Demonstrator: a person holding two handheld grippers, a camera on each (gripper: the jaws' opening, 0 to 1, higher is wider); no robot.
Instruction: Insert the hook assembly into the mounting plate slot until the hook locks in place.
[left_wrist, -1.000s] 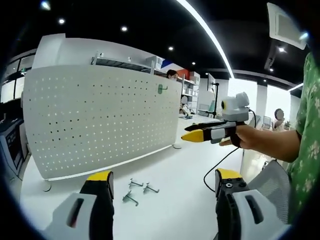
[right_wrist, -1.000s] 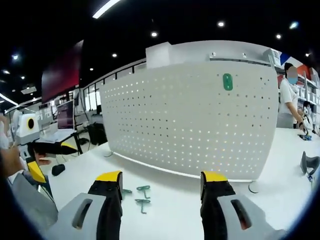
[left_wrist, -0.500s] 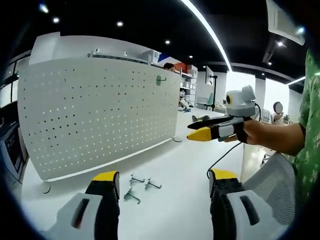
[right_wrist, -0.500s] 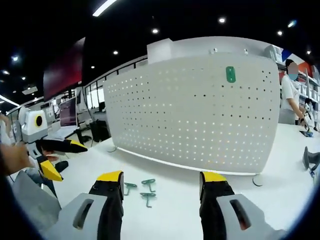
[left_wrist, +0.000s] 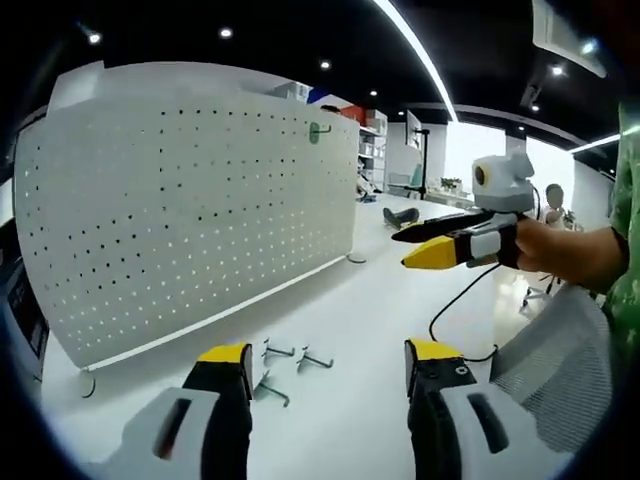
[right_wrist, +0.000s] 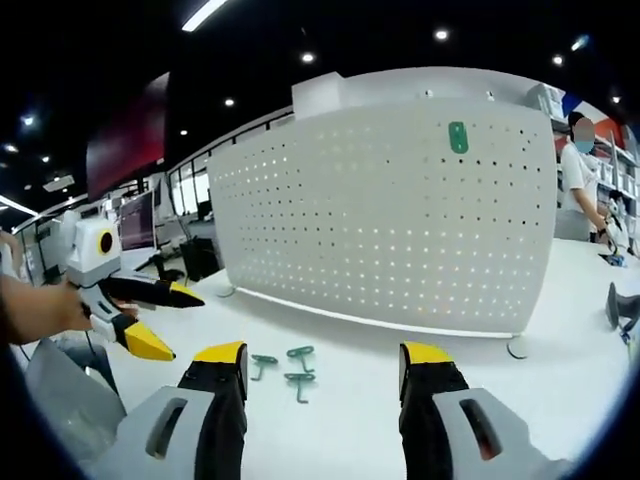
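Observation:
A white perforated mounting plate stands upright on the white table. One green hook hangs high on it. Three loose hooks lie on the table in front of the plate. My left gripper is open and empty, just short of those hooks; it also reaches in at the left of the right gripper view, held in a hand. My right gripper is open and empty too, and hovers in the air at the right of the left gripper view.
A black cable runs across the table near a mesh chair. A dark tool lies past the plate's round foot. A person stands behind the plate. Monitors line the far left.
The left gripper has come farther into the right gripper view, nearer the loose hooks. Both cameras have shifted a little toward the plate. The hooks lie where they were.

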